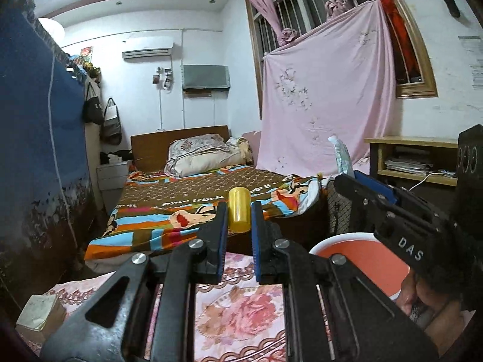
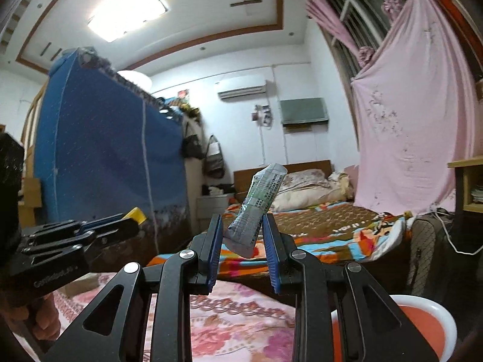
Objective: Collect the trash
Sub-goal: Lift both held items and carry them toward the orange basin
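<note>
- Yellow bottle (image 1: 239, 209): clamped between the blue pads of the left gripper (image 1: 239, 220), held roughly upright and raised clear of the pink floral cloth (image 1: 241, 307) below. Visible again in the right wrist view as a yellow corner (image 2: 137, 214) at the tip of that gripper.
- Crumpled tube (image 2: 256, 208): pinched near its flattened lower end by the right gripper (image 2: 243, 241), tilted, printed side facing the camera, upper end leaning right. Also visible in the left wrist view, standing up from the right gripper's fingers (image 1: 341, 157).
- Both grippers: closed on one trash item each, neither released. Both items in the air, touching nothing but the pads.
- Basin (image 1: 359, 249): white rim, orange inside, low and to the right of the left gripper, directly under the right gripper in the left wrist view. Seen at the lower right corner of the right wrist view (image 2: 434, 328). Judged the likely collection point; no trash visible in the exposed part, remainder hidden behind the gripper bodies.
- Progress, as a judgement: pick-up done for two items, drop-off not yet done for either. Remaining: carry each item over the basin and open the fingers.
- Paper-like block (image 1: 40, 313) at the lower left edge of the cloth: trash or not, cannot tell.
- Bed (image 1: 193, 205) with patterned cover beyond the cloth: no loose trash discernible on it.
</note>
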The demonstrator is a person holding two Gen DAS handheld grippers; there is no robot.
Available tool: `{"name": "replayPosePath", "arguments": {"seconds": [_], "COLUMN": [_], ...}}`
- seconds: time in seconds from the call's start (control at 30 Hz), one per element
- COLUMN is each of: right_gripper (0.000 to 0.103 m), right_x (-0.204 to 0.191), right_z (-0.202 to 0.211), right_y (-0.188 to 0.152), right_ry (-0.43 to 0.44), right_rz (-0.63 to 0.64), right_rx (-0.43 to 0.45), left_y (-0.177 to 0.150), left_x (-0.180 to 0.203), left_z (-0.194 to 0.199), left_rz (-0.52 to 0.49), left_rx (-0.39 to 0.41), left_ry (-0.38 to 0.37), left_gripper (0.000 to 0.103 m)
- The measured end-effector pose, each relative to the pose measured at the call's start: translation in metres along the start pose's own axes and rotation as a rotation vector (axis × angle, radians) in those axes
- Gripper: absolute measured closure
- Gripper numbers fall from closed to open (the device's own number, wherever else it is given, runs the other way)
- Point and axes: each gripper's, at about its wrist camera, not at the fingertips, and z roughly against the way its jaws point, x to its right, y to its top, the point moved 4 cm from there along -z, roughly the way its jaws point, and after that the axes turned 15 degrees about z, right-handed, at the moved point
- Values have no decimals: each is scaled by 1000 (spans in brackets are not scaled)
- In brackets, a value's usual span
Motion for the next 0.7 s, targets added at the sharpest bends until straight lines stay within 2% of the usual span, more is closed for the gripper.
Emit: {"name": "replayPosePath", "arguments": {"seconds": [0.4, 0.7], "right_gripper": [77, 77], "right_x": [40, 56], "right_z": [8, 7], "right_y": [-9, -17], "right_ry": [-116, -172], "right_rz": [-74, -108], "right_rx": [-36, -84], "left_y": [-8, -16], "left_x": [47, 65], "left_z": [-16, -32], "left_rz": [4, 26], "left_rx": [-51, -108], "left_ry": [-132, -184], "left_gripper": [103, 103]}}
